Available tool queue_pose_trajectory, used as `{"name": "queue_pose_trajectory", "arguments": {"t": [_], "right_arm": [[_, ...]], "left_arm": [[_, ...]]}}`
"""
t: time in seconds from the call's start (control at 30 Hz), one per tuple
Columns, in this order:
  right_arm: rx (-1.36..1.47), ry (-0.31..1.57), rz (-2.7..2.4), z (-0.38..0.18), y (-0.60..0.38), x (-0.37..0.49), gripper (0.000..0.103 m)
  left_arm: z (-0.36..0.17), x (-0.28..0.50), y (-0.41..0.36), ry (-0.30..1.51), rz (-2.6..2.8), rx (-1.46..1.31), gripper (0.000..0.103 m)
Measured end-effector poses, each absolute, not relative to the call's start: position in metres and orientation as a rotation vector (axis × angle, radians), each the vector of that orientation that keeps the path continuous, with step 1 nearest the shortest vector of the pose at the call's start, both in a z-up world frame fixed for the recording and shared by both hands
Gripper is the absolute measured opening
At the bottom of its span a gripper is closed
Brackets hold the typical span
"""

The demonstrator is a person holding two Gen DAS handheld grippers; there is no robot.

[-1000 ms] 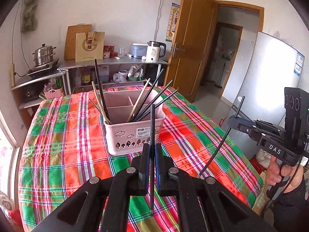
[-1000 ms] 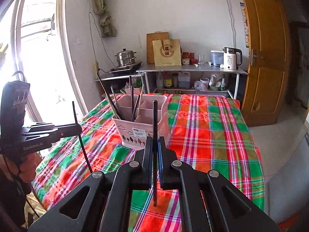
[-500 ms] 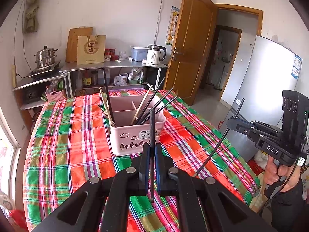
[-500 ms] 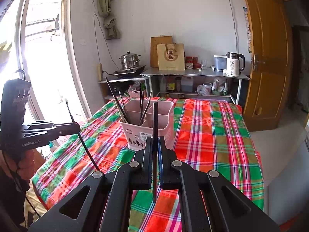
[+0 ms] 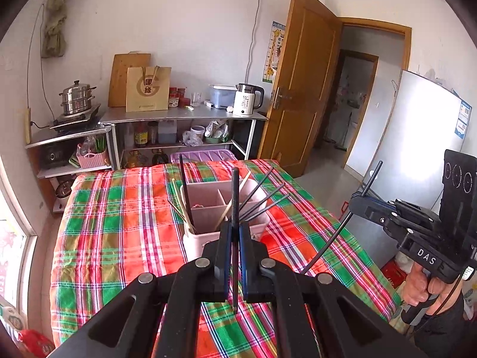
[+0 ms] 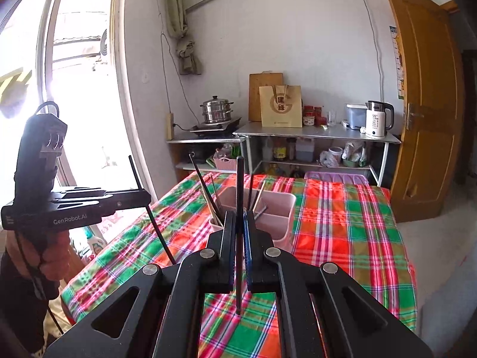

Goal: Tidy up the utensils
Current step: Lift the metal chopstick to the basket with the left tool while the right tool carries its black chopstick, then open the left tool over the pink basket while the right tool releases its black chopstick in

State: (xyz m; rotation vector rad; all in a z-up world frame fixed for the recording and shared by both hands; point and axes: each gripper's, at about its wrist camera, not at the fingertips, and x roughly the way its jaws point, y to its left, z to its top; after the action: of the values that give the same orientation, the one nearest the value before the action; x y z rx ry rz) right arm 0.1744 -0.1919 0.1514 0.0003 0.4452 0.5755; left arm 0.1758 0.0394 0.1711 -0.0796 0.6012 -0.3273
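Note:
A pink utensil basket point(image 5: 208, 208) with divided compartments stands on the plaid tablecloth and holds several black and wooden chopsticks; it also shows in the right wrist view point(image 6: 277, 211). My left gripper point(image 5: 235, 232) is shut on a black chopstick point(image 5: 235, 197), held upright in front of the basket. My right gripper point(image 6: 239, 223) is shut on another black chopstick point(image 6: 239, 185), also upright. Each gripper shows in the other's view, the right one point(image 5: 357, 205) at the table's right side, the left one point(image 6: 143, 200) at its left side.
The table point(image 5: 119, 238) has a red, green and white plaid cloth. Behind it stand metal shelves point(image 5: 184, 116) with a kettle, a paper bag and a steamer pot. A wooden door point(image 5: 301, 89) is at the right, a window point(image 6: 74, 89) at the left.
Both grippers have pulled back and risen from the basket, each still holding its chopstick. The basket looks smaller and lower in both views.

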Motion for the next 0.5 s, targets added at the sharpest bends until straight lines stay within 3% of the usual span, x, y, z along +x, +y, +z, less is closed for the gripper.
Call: {"name": "queue_pose_trajectory", "arguments": {"t": [0.5], "right_arm": [[0.057, 0.35, 0.602, 0.199, -0.162, 0.237, 0.005]], "left_arm": [[0.232, 0.245, 0.066, 0.499, -0.295, -0.118, 0.004]]}}
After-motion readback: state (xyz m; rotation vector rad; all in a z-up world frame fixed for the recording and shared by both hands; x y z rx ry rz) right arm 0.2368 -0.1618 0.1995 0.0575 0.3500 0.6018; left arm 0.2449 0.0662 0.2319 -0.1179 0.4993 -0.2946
